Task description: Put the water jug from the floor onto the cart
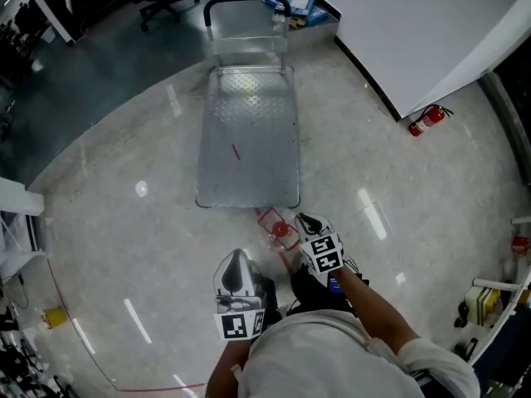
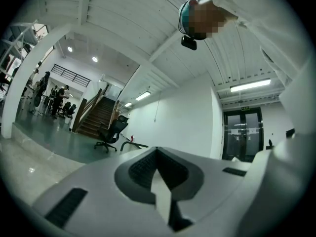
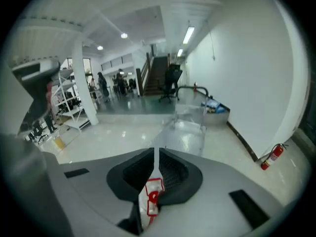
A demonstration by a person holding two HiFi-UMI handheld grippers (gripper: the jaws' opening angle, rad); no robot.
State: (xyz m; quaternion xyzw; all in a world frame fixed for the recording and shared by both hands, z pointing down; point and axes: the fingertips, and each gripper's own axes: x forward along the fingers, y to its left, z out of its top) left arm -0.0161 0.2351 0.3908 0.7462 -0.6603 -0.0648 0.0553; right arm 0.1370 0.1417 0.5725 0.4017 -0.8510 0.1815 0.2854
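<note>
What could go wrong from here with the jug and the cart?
The right hand-held gripper has its jaws together close to the water jug; if they do not open, it may knock the jug over. The jug stands close in front of the cart, so a low lift could hit its deck edge.

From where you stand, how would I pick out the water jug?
Find the flat metal cart on the pale floor. The water jug sits on the floor just off its near end. It is clear with a red cap, unlike the red fire extinguisher by the white wall.
</note>
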